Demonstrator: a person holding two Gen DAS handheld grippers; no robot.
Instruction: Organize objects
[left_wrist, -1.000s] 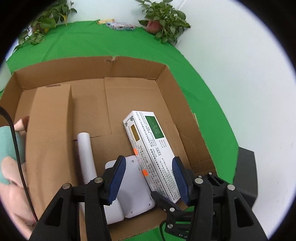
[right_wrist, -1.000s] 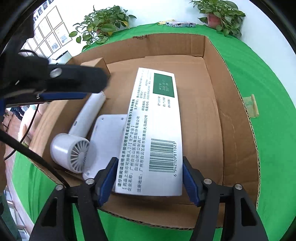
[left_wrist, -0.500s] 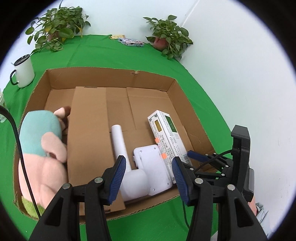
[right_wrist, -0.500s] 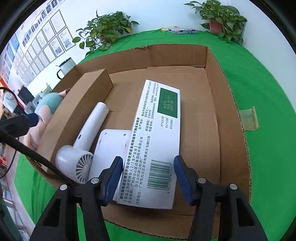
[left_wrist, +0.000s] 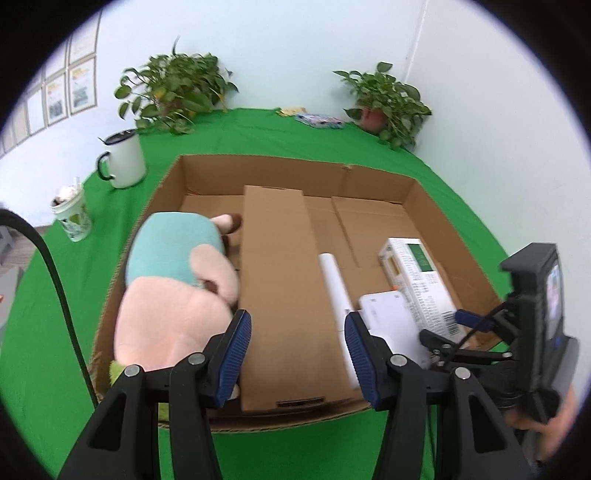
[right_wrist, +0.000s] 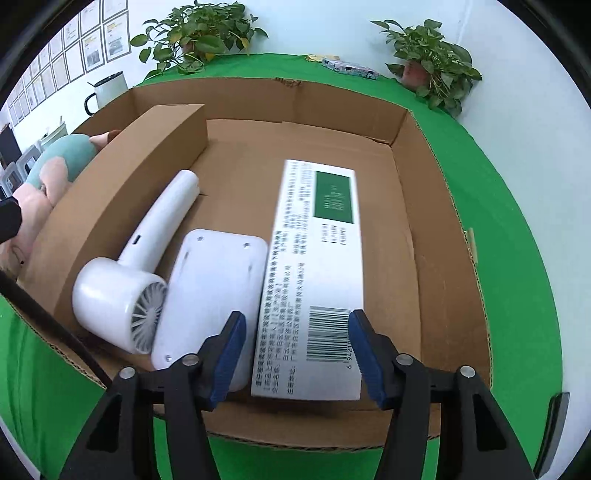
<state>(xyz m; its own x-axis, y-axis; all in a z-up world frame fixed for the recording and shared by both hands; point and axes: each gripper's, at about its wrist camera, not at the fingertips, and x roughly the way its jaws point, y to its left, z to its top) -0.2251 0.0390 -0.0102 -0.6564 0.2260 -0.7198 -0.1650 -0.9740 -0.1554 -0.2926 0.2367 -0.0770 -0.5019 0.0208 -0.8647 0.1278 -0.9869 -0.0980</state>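
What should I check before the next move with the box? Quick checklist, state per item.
1. right gripper open around the white carton, not clamped: ok.
2. left gripper open and holding nothing: ok.
3. Carton fully inside the cardboard box, lying flat: ok.
4. hair dryer and white flat device lie beside the carton in the same compartment: ok.
5. plush toy on the far side of the cardboard divider: ok.
6. Carton clear of the flat device's edge: cannot tell.
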